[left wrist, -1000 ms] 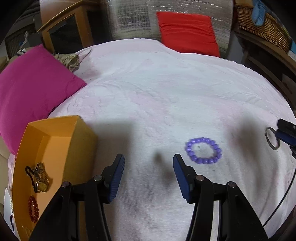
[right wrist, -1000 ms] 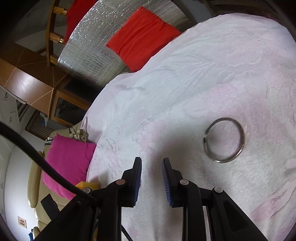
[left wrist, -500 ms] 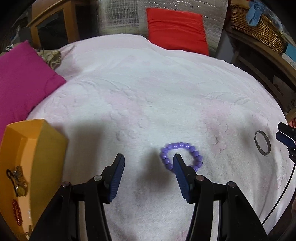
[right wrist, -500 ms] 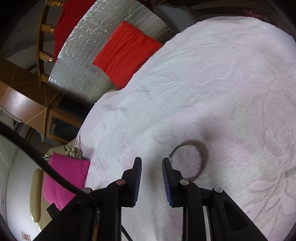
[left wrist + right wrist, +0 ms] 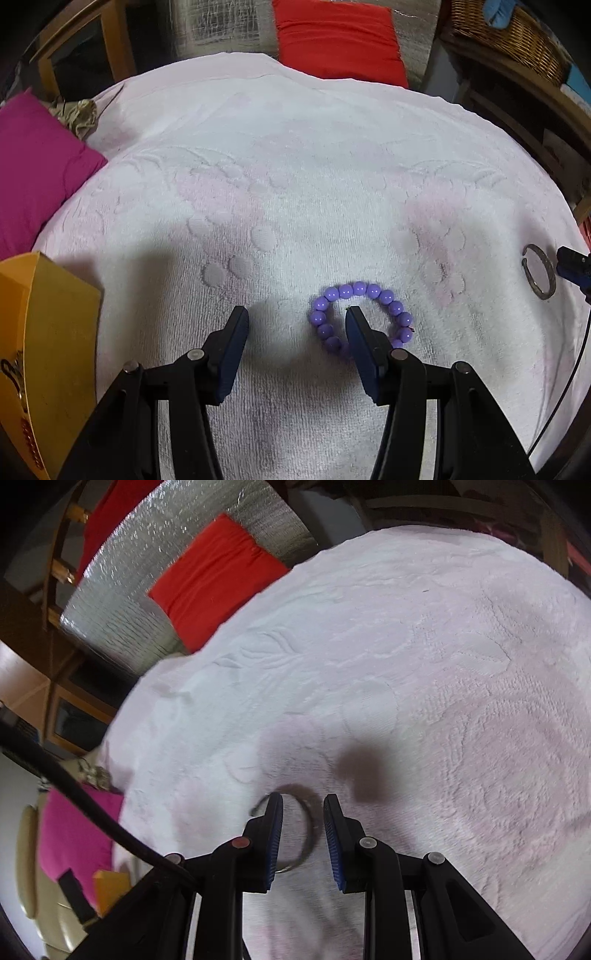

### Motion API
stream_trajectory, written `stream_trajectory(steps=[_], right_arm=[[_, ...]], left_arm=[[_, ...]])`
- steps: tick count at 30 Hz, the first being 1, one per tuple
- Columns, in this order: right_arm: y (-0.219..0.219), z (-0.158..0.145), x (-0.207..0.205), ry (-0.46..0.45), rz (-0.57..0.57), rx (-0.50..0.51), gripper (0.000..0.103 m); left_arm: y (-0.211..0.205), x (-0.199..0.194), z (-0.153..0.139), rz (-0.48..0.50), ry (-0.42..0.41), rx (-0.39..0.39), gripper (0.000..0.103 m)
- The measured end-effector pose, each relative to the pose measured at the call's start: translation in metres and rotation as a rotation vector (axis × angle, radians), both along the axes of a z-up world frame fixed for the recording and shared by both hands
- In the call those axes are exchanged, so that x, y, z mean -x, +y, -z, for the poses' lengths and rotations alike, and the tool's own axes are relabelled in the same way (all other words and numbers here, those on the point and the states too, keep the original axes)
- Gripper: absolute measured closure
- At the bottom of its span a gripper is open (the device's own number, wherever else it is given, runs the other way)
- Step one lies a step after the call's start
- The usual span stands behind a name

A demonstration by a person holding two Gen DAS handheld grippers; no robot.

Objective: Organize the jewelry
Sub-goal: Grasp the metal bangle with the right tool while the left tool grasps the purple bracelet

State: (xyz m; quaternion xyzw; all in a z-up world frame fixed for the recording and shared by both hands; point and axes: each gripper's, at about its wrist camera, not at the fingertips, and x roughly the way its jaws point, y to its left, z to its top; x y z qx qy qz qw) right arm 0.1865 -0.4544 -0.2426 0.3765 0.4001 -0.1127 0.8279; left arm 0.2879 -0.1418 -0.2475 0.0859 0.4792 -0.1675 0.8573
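A purple bead bracelet (image 5: pixel 384 297) lies on the white towel-covered table (image 5: pixel 295 184). My left gripper (image 5: pixel 297 314) is open; its right finger stands inside the bracelet's ring, its left finger outside. A thin silver open bangle (image 5: pixel 539 271) lies at the right, also in the right wrist view (image 5: pixel 308 827). My right gripper (image 5: pixel 303 801) is open and low over the bangle, with the bangle's right side between the fingers and the left finger over its inside. The right gripper's blue tip (image 5: pixel 572 264) shows beside the bangle in the left wrist view.
An orange box (image 5: pixel 48 332) with a gold watch and red beads stands at the left front. A magenta cushion (image 5: pixel 37 166) lies left, a red cushion (image 5: pixel 336 37) at the back, a wicker basket (image 5: pixel 517 40) back right. A black cable (image 5: pixel 74 797) hangs left.
Both grippers moved forward and down. The left closed in on the purple bracelet until one finger stood inside it. The right came over the silver bangle and opened wider.
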Motion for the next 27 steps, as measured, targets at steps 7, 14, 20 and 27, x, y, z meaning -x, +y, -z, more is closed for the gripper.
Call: stream_trajectory(steps=[7,14,20,27], right_arm=[[0.02,-0.005,-0.01,-0.007,-0.126,0.119,0.029],[0.052,0.0,-0.021,0.035,-0.247,0.276,0.029],[0.08,0.007,-0.024,0.079,-0.311,0.51,0.039],[0.084,0.004,-0.02,0.078,-0.302,0.537,0.039]], left_arm=[[-0.008,0.006,-0.006,0.06,-0.013,0.032,0.036],[-0.026,0.011,-0.002,0.118,0.008,0.054,0.031],[-0.032,0.002,0.007,0.101,0.031,0.053,0.028],[-0.031,0.003,0.005,0.125,0.044,0.109,0.056]])
